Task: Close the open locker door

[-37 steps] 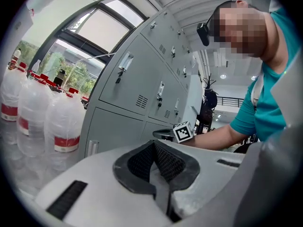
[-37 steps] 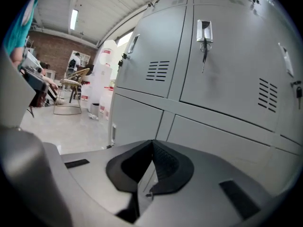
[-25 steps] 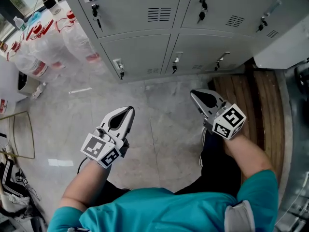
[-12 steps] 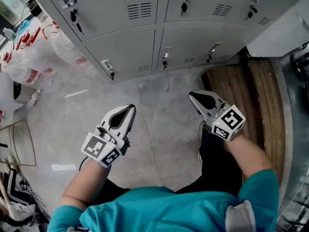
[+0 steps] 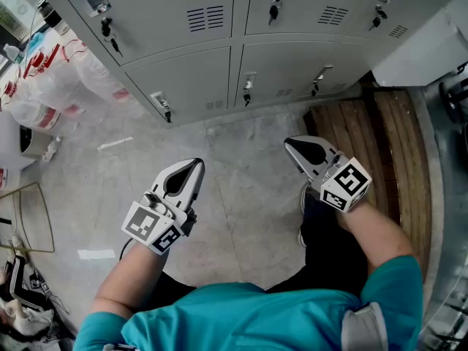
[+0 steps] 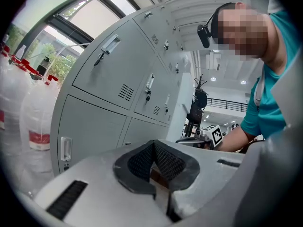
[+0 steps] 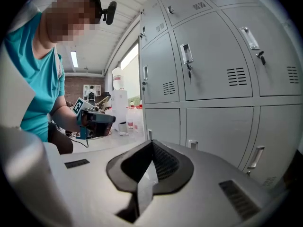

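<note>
Left tool [image 5: 196,166] and right tool [image 5: 289,142], smooth grey shells clenched empty, face louvred sheet-metal lockers [image 5: 183,79]

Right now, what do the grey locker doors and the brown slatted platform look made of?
Grey locker doors: probably painted sheet metal, matte; punched vent slots, thin flat panels. Brown slatted platform: apparently wood, dull finish; long planks with gaps between.

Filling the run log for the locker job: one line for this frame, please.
phase: facing lockers, no contact | left gripper: shut, empty, above floor | right gripper: shut, empty, clear of lockers
</note>
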Motion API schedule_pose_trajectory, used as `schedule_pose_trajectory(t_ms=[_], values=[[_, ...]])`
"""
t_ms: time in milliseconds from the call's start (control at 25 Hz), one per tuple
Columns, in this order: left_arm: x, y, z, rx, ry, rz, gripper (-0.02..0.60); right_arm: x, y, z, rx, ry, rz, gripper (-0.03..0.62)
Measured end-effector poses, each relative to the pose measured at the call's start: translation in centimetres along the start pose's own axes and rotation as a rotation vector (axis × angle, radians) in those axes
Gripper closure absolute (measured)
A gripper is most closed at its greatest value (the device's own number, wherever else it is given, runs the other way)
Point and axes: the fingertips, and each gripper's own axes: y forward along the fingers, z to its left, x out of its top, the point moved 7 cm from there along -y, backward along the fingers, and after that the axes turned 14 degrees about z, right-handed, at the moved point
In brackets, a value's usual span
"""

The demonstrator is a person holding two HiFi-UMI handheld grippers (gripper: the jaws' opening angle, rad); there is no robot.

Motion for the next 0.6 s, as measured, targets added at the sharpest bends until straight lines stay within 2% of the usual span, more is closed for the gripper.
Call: schedule_pose_trajectory(t_ms=[600], values=[[1.5,-0.2,-1.0,0.065,0.008,-0.030,0.578,2.0,0.2,-1.6,0.051,-0.050,-0.033,0.594]])
